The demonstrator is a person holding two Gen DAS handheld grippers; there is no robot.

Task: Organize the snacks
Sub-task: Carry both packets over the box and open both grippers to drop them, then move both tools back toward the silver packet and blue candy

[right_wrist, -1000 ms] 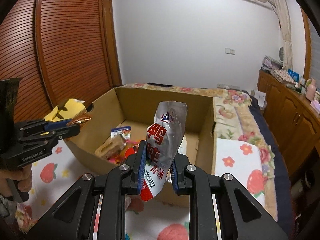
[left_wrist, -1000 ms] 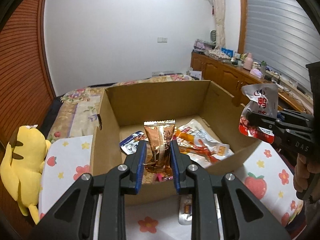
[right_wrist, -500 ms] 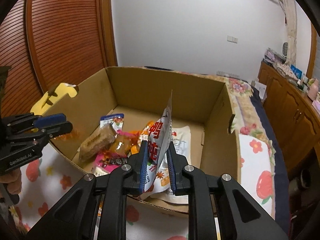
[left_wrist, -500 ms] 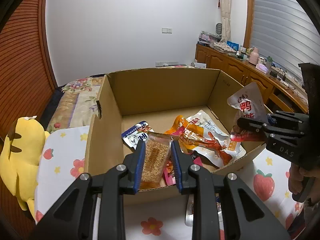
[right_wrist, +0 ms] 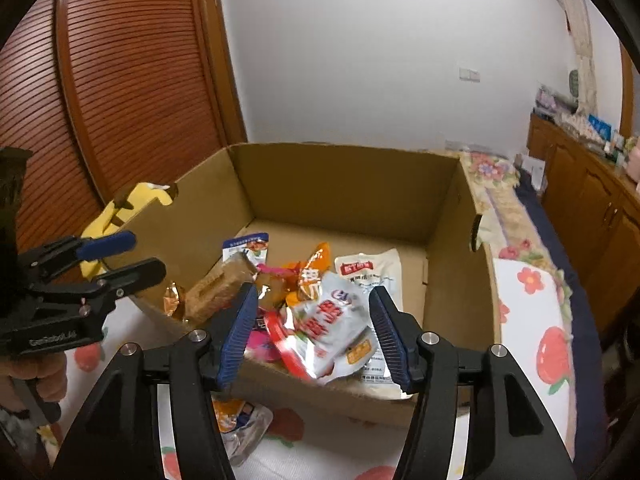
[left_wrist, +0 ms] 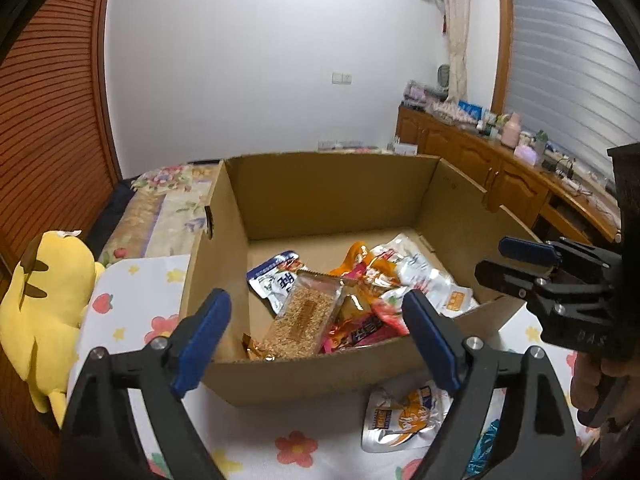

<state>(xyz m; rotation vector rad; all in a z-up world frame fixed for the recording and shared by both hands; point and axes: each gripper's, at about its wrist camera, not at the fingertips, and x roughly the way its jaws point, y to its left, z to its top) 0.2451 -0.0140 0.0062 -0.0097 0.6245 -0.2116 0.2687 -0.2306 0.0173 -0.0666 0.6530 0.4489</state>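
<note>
An open cardboard box (left_wrist: 320, 196) (right_wrist: 344, 184) holds several snack packets. A sesame bar in clear wrap (left_wrist: 304, 320) (right_wrist: 216, 288) leans on the near wall. A silver and red pouch (right_wrist: 328, 324) lies on top of the pile. My left gripper (left_wrist: 316, 336) is open and empty over the box's near edge; it also shows in the right wrist view (right_wrist: 120, 256). My right gripper (right_wrist: 316, 336) is open and empty just above the silver pouch; it also shows in the left wrist view (left_wrist: 516, 260).
An orange and silver packet (left_wrist: 404, 416) (right_wrist: 236, 420) lies outside the box on the flowered cloth (left_wrist: 132, 304). A yellow plush toy (left_wrist: 44, 300) sits to the left. A wooden cabinet (left_wrist: 500, 176) runs along the right wall.
Both grippers opened. The left one let go of the sesame bar and the right one let go of the silver pouch; both packets now lie in the box.
</note>
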